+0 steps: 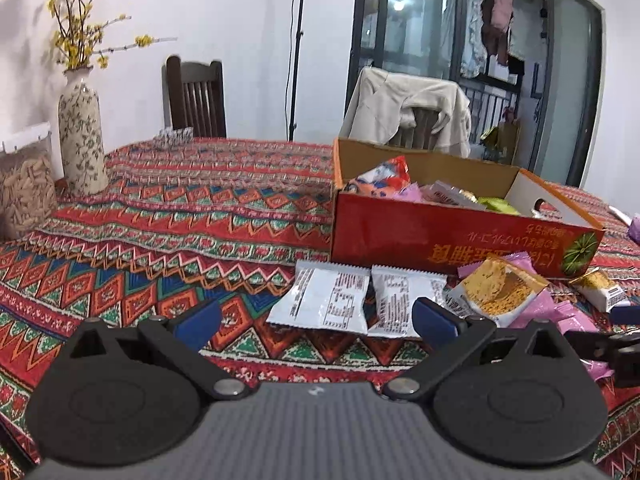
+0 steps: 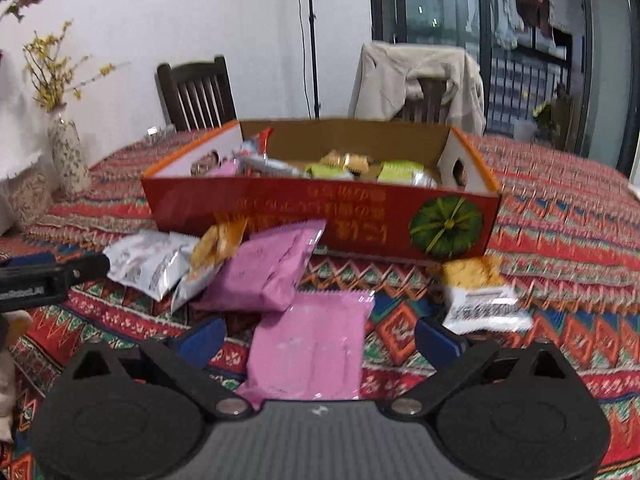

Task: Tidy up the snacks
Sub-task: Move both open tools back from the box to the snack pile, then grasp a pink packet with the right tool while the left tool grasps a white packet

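Nearest to me, my left gripper (image 1: 316, 322) hovers low over the worktop (image 1: 160, 248), its blue fingers (image 1: 200, 322) spread wide apart with nothing between them. Just beyond its tips lie two silver snack packets (image 1: 324, 300), printed backs up, side by side on the patterned red cloth. To their right sits an orange-pictured packet (image 1: 496, 288) resting against pink wrappers.

My right gripper (image 2: 320, 342) also has its fingers (image 2: 438, 342) wide apart. A flat pink packet (image 2: 308, 348) lies on the cloth between them, but the pads do not press it. Just past it, a second pink packet (image 2: 264, 272) leans tilted on the pile, touching an orange packet (image 2: 218, 246) and silver ones (image 2: 148, 262) to its left. A white-and-orange packet (image 2: 480, 292) lies apart on the right. The left gripper's black tip shows at the left edge of this view.

Behind the loose snacks stands an open red cardboard box (image 2: 320, 216) with a green pumpkin picture on its front wall. Inside it are several packets, green, gold, pink and red among them.

Farther back, a flowered vase (image 1: 82, 136) with yellow blossoms stands at the worktop's left edge beside a clear container (image 1: 26, 192). Beyond are a dark wooden chair (image 1: 196, 98), a chair draped in a beige garment (image 1: 408, 108), and a glass door.
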The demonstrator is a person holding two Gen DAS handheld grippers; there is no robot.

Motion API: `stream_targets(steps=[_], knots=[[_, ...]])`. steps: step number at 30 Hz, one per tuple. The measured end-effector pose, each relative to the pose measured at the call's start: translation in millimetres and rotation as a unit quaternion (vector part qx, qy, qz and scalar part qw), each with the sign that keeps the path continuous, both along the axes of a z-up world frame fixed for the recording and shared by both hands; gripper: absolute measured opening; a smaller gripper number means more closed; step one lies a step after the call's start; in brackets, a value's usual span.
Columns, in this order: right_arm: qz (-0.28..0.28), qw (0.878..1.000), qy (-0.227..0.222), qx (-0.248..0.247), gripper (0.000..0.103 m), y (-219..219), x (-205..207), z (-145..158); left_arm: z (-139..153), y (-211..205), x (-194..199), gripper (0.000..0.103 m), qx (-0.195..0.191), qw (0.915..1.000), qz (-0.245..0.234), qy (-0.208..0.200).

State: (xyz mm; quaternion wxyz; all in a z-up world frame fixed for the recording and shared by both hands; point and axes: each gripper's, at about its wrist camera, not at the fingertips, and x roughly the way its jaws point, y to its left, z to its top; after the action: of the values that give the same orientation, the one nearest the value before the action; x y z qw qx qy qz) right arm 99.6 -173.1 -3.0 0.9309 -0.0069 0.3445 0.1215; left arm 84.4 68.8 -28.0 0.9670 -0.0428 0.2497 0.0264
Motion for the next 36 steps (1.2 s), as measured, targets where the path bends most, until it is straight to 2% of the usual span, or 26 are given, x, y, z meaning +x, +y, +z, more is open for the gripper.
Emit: stream_targets(steps=[2,4,5,7,13,20,28,36], knots=[[0.000,1.000,0.013,-0.001,0.084,5,3,-5,0,-1,0,0.103,0.001,1.0000,0.000,-0.003],[-0.004,1.000,0.024,-0.016,0.076,11,6,-12,0,0,-1,0.103,-0.002,1.0000,0.001,-0.003],[-0.007,0.999,0.014,-0.031,0.069,13,4,-14,0,1,-1,0.103,-0.005,1.0000,0.000,-0.004],[-0.003,1.000,0.009,-0.026,0.061,13,1,-13,-1,2,0,0.103,-0.009,1.0000,0.001,-0.001],[-0.027,0.999,-0.003,-0.023,0.061,-5,-6,-7,-1,5,1,0.103,-0.015,0.9999,0.002,0.006],[-0.059,0.997,-0.055,-0.016,0.061,-30,-14,13,7,9,12,0.103,-0.020,0.9989,0.009,0.040],[-0.065,0.996,-0.066,-0.003,0.061,-44,-13,21,12,4,42,0.103,0.021,0.9960,0.035,0.079],[-0.067,0.996,-0.066,0.003,0.061,-49,-11,21,-5,-1,71,0.103,0.044,0.9913,0.032,0.119]])
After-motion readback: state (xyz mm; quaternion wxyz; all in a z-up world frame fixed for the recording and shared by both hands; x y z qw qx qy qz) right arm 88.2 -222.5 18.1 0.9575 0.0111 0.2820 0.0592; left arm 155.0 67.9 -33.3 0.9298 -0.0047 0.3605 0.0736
